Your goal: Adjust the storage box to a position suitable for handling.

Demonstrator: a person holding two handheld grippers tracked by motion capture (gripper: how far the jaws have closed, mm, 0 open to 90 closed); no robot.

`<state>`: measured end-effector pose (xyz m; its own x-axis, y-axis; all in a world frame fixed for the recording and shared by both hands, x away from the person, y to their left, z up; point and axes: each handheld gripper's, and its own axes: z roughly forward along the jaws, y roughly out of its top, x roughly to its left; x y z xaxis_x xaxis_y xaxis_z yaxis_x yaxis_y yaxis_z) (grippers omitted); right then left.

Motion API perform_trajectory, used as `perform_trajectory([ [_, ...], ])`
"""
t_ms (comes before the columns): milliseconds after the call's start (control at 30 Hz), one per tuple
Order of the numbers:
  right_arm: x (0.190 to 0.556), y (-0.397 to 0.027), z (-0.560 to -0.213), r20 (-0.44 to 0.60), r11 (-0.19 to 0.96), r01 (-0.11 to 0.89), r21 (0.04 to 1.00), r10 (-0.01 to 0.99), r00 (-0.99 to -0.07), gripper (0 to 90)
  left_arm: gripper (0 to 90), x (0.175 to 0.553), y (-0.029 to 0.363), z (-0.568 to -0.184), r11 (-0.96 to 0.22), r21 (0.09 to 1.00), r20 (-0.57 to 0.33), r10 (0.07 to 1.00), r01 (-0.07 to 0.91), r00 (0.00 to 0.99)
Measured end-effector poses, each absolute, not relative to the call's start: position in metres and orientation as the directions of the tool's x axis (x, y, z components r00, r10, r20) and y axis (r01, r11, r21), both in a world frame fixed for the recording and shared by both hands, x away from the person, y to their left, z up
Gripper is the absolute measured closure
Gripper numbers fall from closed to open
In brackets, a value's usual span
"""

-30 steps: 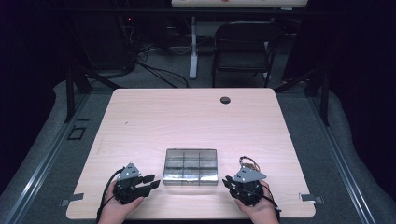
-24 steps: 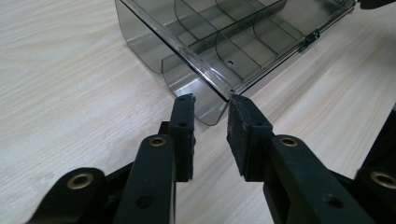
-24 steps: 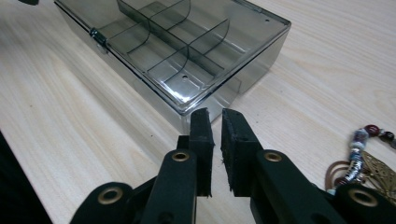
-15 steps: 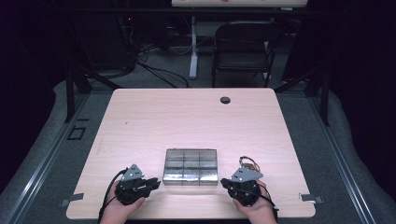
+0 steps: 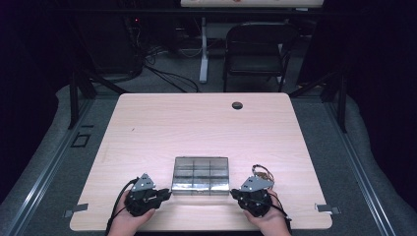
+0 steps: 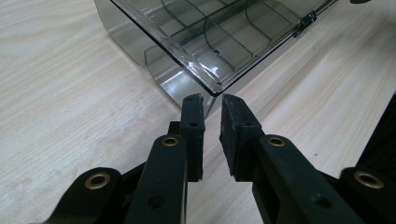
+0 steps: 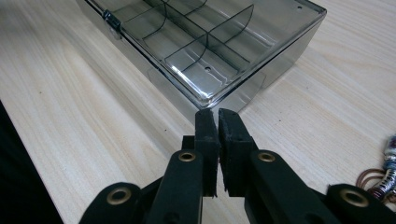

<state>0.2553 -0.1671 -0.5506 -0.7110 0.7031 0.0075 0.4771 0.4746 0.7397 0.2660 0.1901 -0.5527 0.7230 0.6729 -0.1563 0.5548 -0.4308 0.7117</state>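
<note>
The clear smoky plastic compartment box [image 5: 201, 175] lies lid-closed near the table's front edge, between the left gripper [image 6: 211, 105] and right gripper [image 7: 217, 116], equally near, both just closed, empty.

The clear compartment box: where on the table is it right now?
In the high view the clear compartment box lies near the table's front edge, centred between the left gripper and right gripper.
</note>
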Motion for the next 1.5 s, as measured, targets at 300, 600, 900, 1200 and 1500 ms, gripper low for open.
perform_trajectory([
  [300,0.2551,-0.1644,-0.5520,0.009,0.484,0.471,0.737,0.690,-0.724,85.7,78.2,0.2652,0.1874,-0.5526,-0.434,0.713,-0.158,0.666,0.551,0.729],
  [600,0.2556,-0.1633,-0.5525,0.011,0.482,0.467,0.742,0.687,-0.727,85.6,77.7,0.2656,0.1843,-0.5529,-0.439,0.713,-0.153,0.664,0.546,0.732],
  [900,0.2553,-0.1634,-0.5522,0.014,0.474,0.466,0.747,0.689,-0.725,85.6,77.8,0.2654,0.1839,-0.5526,-0.436,0.718,-0.148,0.666,0.542,0.731],
  [1200,0.2556,-0.1635,-0.5528,0.024,0.465,0.471,0.750,0.692,-0.721,85.7,78.1,0.2659,0.1842,-0.5527,-0.427,0.719,-0.160,0.667,0.549,0.728],
  [1500,0.2567,-0.1647,-0.5533,0.048,0.446,0.485,0.752,0.697,-0.715,85.7,78.3,0.2672,0.1853,-0.5529,-0.412,0.717,-0.181,0.670,0.563,0.720],
])
